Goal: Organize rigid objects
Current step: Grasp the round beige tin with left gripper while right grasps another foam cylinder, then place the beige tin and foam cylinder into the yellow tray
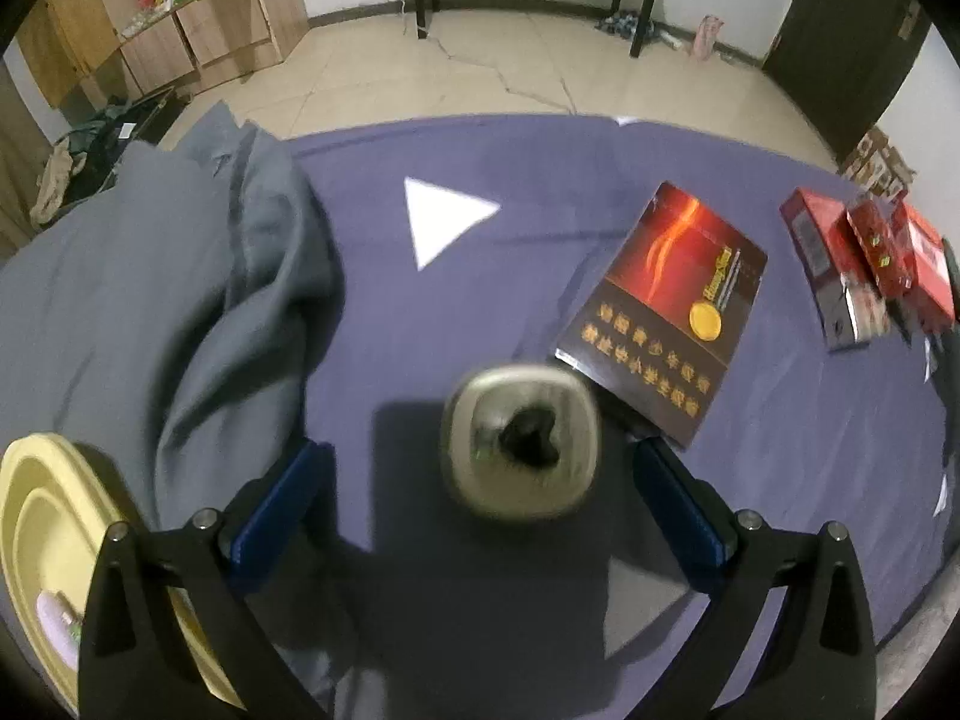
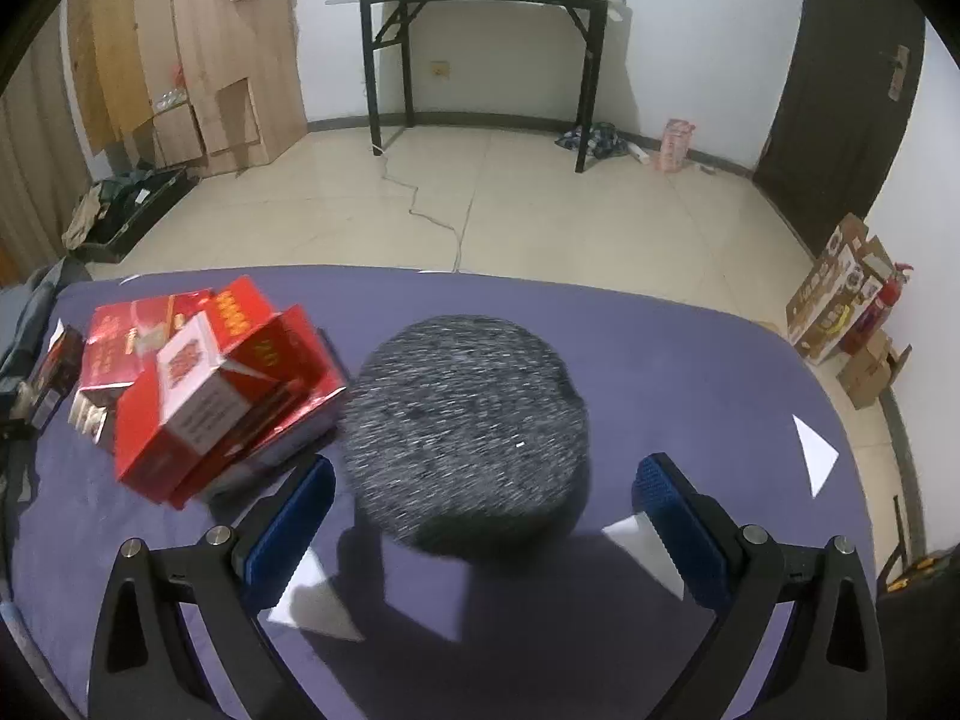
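In the left wrist view a blurred, rounded-square beige object [image 1: 521,450] with a dark centre sits on the purple cloth between the blue pads [image 1: 282,516] of my left gripper [image 1: 483,459]. The jaws stand wide, with a gap on each side of it. In the right wrist view a round, grey speckled object [image 2: 468,429] lies in front of my right gripper [image 2: 486,471], which is open. Its left pad [image 2: 294,522] is close to the object's edge and its right pad [image 2: 678,522] stands apart from it.
A dark box with a red flame print [image 1: 660,312] lies right of the beige object, with red boxes [image 1: 870,264] beyond it. A grey garment [image 1: 180,300] and a yellow basin [image 1: 42,540] are at the left. Stacked red boxes [image 2: 210,384] sit left of the round object. White paper scraps [image 2: 813,453] lie about.
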### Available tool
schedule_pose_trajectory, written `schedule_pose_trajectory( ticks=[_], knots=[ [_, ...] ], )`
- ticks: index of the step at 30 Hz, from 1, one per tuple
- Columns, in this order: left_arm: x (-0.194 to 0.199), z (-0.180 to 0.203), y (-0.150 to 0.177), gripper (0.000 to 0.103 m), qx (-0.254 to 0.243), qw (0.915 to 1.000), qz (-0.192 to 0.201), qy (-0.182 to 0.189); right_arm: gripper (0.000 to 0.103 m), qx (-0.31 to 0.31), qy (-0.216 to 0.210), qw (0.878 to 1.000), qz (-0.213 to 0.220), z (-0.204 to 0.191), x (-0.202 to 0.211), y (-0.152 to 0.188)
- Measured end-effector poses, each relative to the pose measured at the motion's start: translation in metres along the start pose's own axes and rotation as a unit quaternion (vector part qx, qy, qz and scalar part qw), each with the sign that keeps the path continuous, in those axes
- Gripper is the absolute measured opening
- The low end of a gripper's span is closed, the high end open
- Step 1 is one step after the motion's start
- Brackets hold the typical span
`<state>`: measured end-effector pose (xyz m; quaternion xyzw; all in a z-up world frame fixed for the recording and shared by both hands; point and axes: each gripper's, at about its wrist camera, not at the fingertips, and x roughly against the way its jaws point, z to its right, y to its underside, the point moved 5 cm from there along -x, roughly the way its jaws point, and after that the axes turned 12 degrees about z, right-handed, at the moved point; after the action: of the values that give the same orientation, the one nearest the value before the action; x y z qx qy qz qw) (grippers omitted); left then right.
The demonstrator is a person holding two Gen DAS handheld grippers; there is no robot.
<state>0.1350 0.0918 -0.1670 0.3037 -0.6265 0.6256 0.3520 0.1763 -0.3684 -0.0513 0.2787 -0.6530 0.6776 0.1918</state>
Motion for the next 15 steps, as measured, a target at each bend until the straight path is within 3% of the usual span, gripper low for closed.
schedule_pose_trajectory(
  ticks=[2, 3, 4, 5, 8, 15],
  knots=[
    [-0.002, -0.002, -0.003, 0.076, 0.002, 1.0, 0.004, -0.002, 0.094, -0.005, -0.009, 1.0, 0.011, -0.006, -0.003, -0.01],
    [-0.003, -0.002, -0.003, 0.064, 0.005, 1.0, 0.002, 0.001, 0.077, -0.005, -0.01, 1.0, 0.012, -0.009, -0.009, -0.01],
    [-0.003, -0.002, -0.004, 0.056, 0.009, 0.9999, 0.0, 0.005, 0.068, -0.006, -0.01, 1.0, 0.011, -0.01, -0.016, -0.006],
    [-0.002, -0.001, -0.003, 0.051, 0.008, 0.9999, 0.001, 0.007, 0.068, -0.008, -0.011, 1.0, 0.011, -0.005, -0.022, -0.002],
    [0.003, 0.004, -0.002, 0.049, -0.01, 0.9999, -0.001, 0.014, 0.068, -0.009, -0.007, 1.0, 0.018, 0.001, -0.01, 0.015],
    [0.059, -0.012, 0.005, 0.049, 0.019, 0.999, 0.017, 0.036, 0.067, -0.033, 0.007, 0.997, 0.068, 0.014, 0.052, 0.023]
  ],
)
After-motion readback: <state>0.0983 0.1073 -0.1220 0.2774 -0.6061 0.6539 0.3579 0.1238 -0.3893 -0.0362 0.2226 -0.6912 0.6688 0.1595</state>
